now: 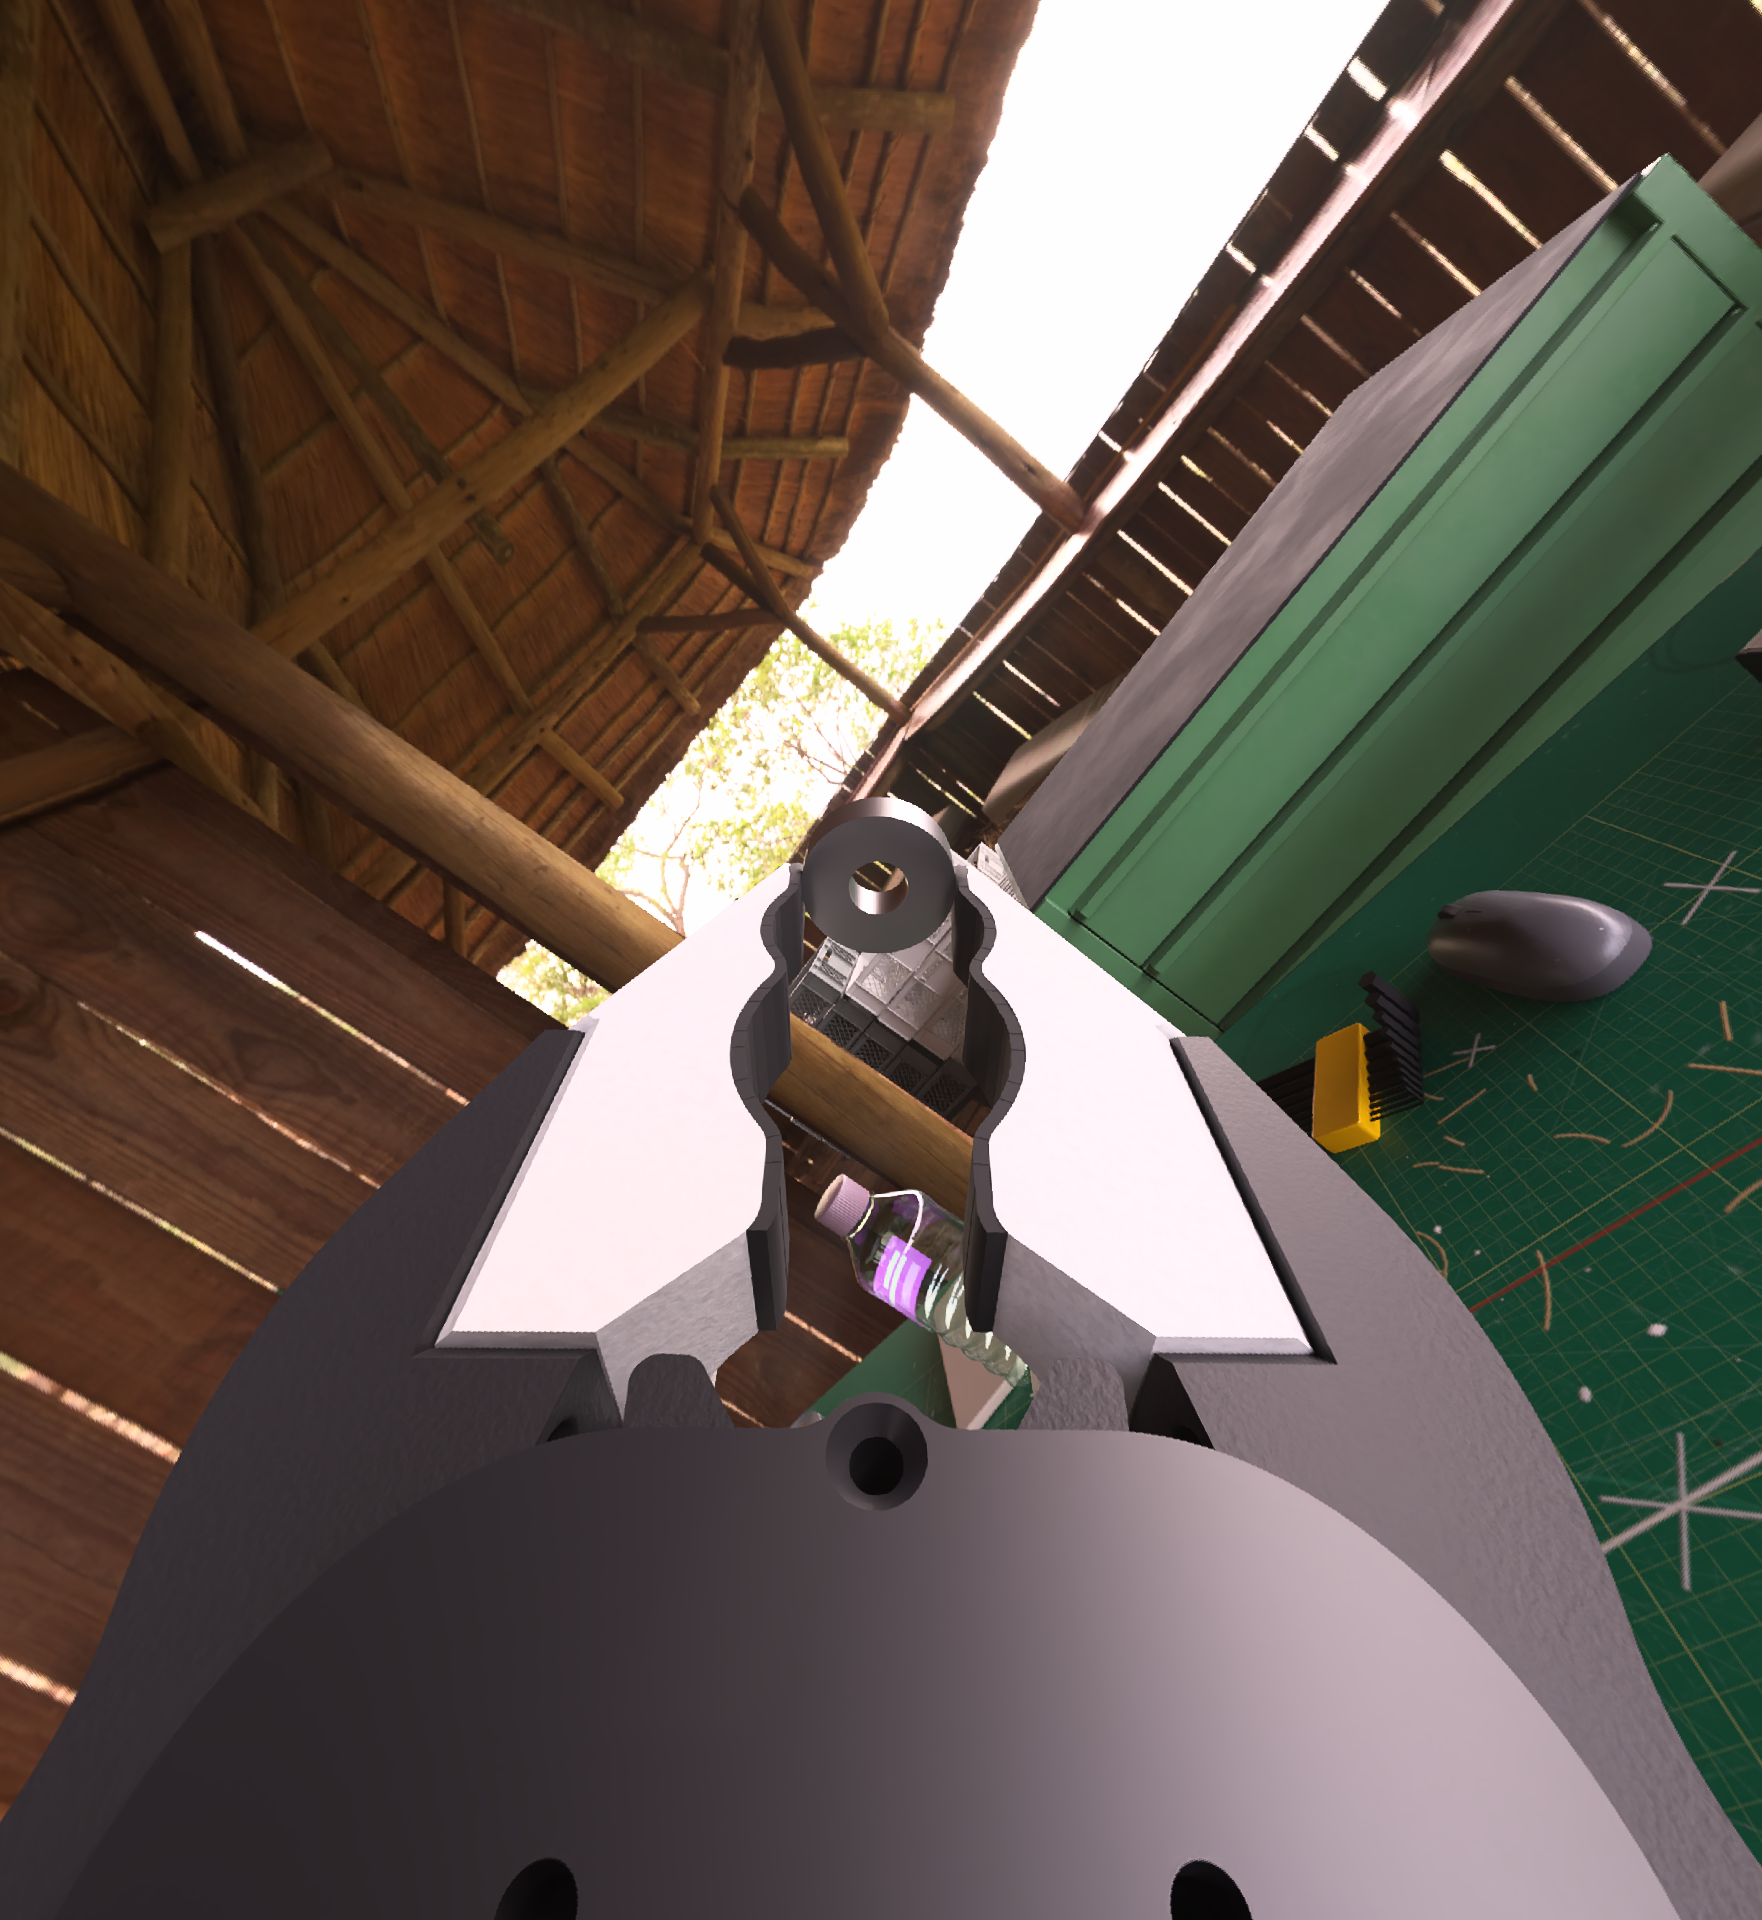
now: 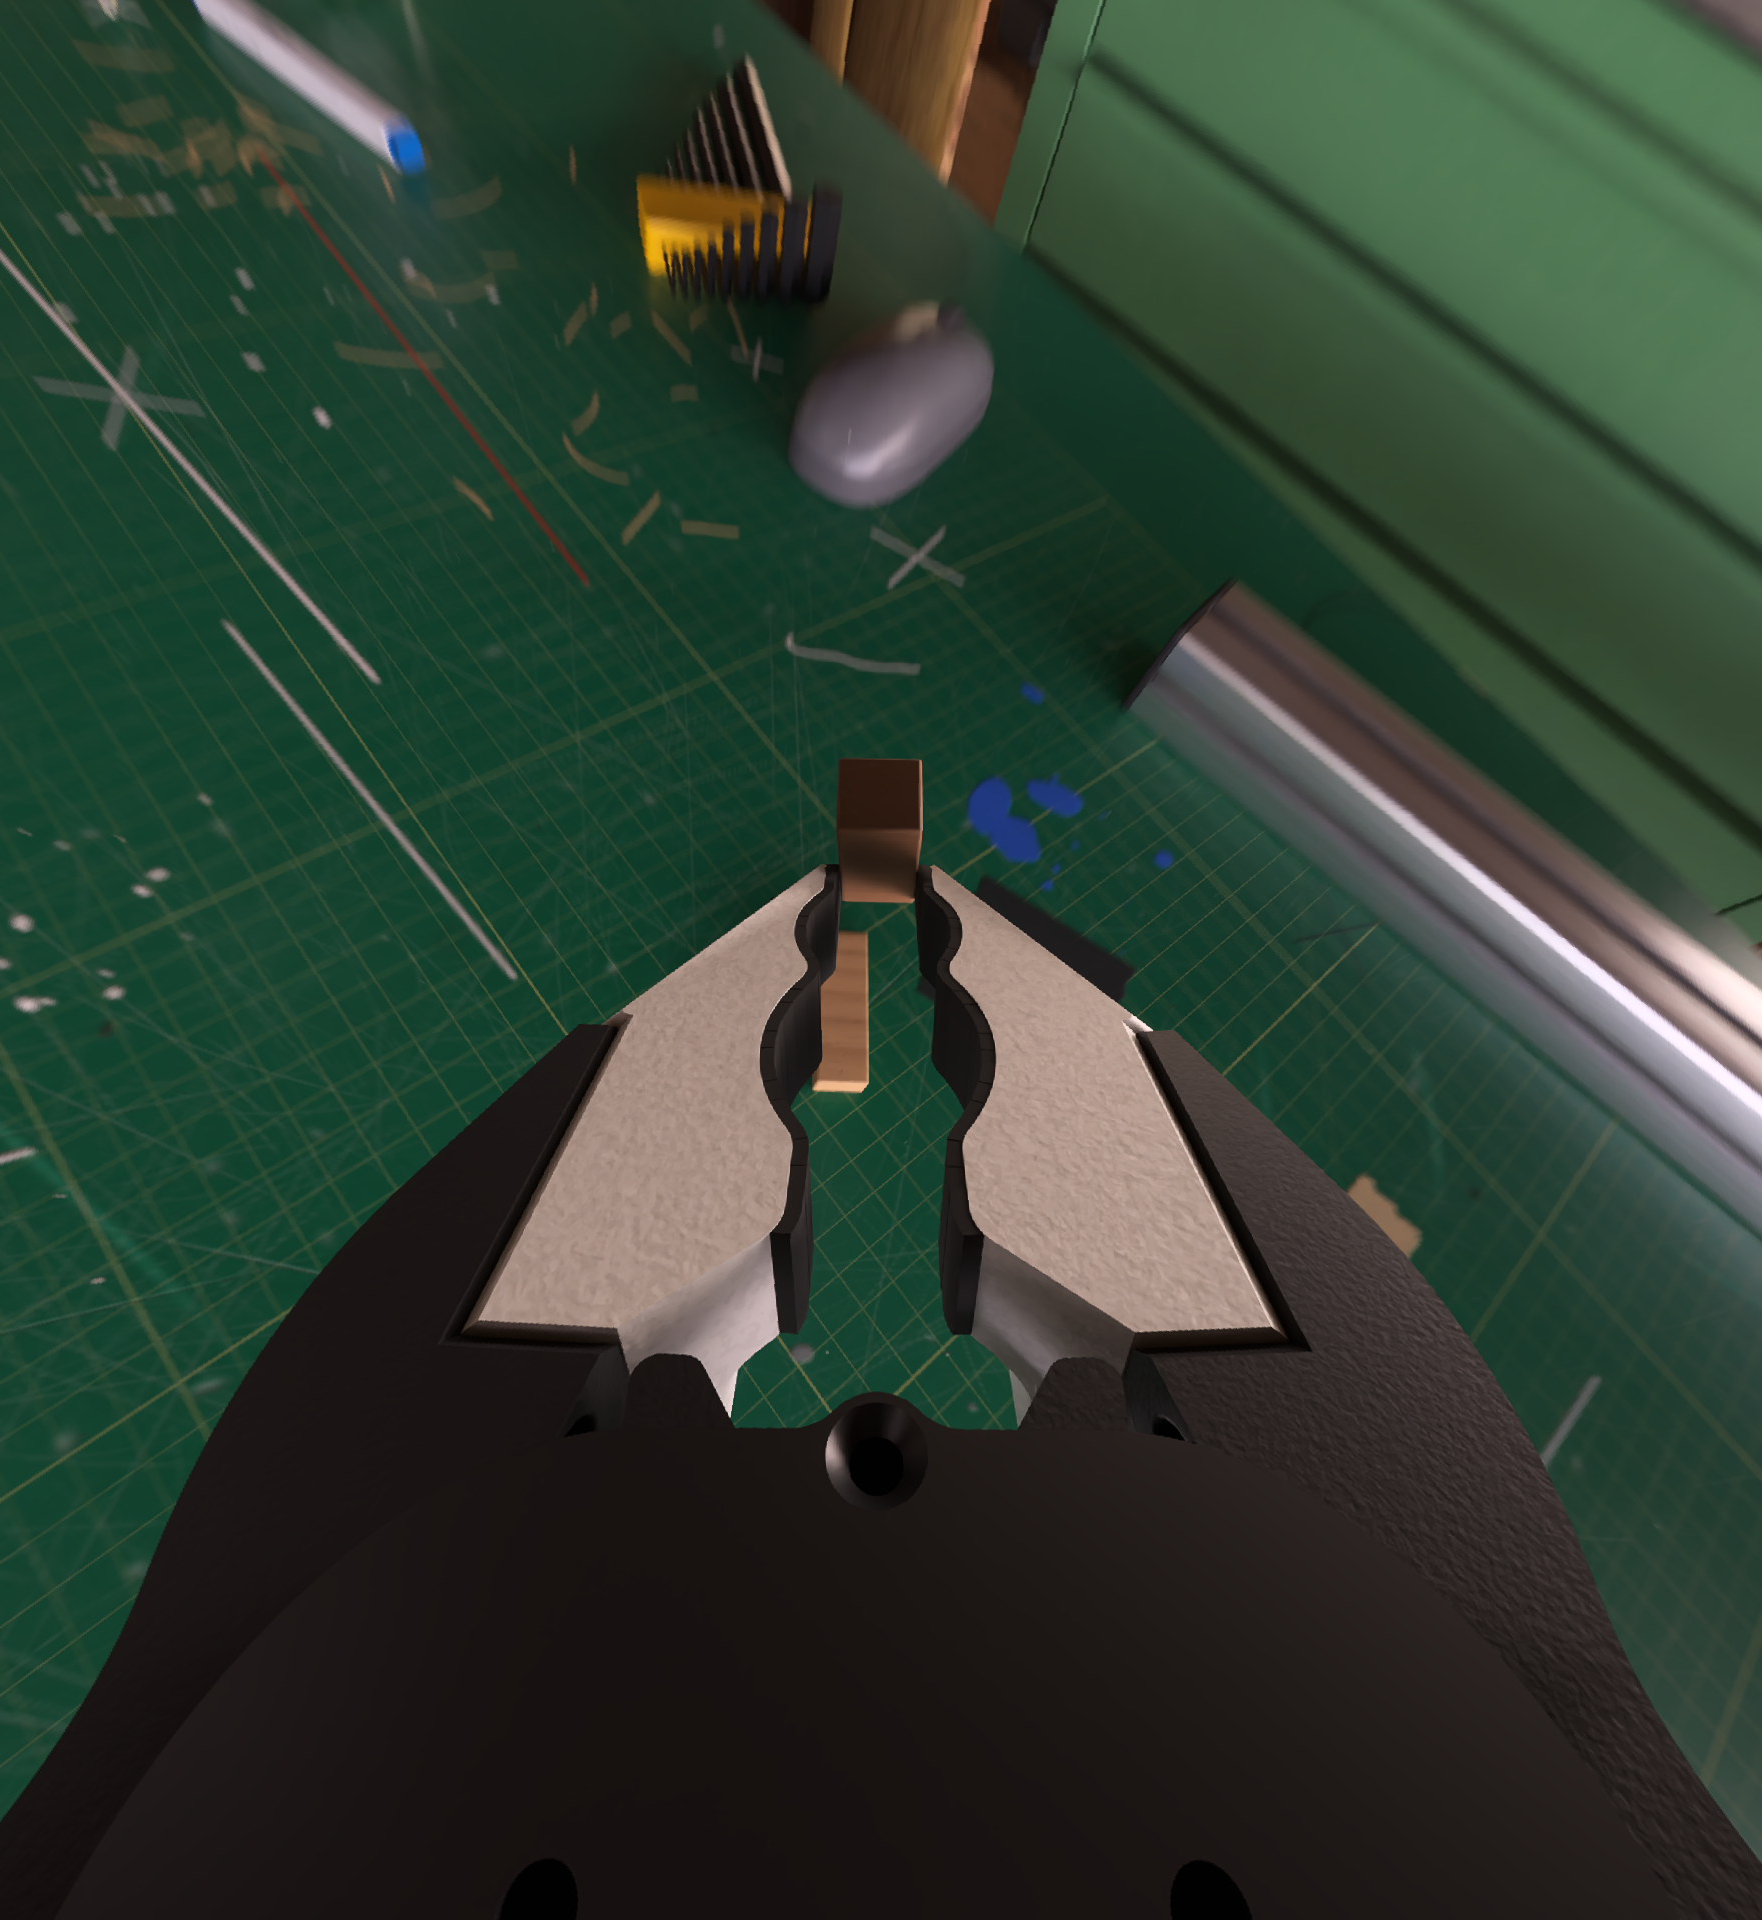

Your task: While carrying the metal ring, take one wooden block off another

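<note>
**Gripping ring and block at once**

Holding the metal ring [image 1: 878,886], your left gripper [image 1: 879,904] has it pinched at the very tips, jaws narrow around its edge. The ring is a thick, dull grey washer shape with a small round bore, face turned toward the camera. This gripper tilts steeply up: behind the ring you see thatch and round timber beams, with the green cutting mat [image 1: 1635,1247] dropping away at right. Between the fingers, farther off, a clear plastic bottle [image 1: 908,1262] with a purple band and pale cap.

Your right gripper [image 2: 877,883] points down at the mat, jaws narrow, clamped on a small wooden block [image 2: 879,831] at the fingertips. The block is a brown cube with squared edges, darker on top, lighter on the near face. Through the gap below it, a second wooden block [image 2: 844,1013], paler and seen as a narrow slab, lies on the mat, apart from the held cube.

Other notes on the mat, gridded and scuffed with pale scratches and wood shavings:
- smooth grey computer mouse [image 2: 892,416], rounded
- yellow holder of black hex keys [image 2: 737,234], ridged
- blue paint splatter [image 2: 1007,816] just beside the cube
- brushed aluminium rail [image 2: 1479,883] along the green cabinet [image 2: 1428,260]
</note>
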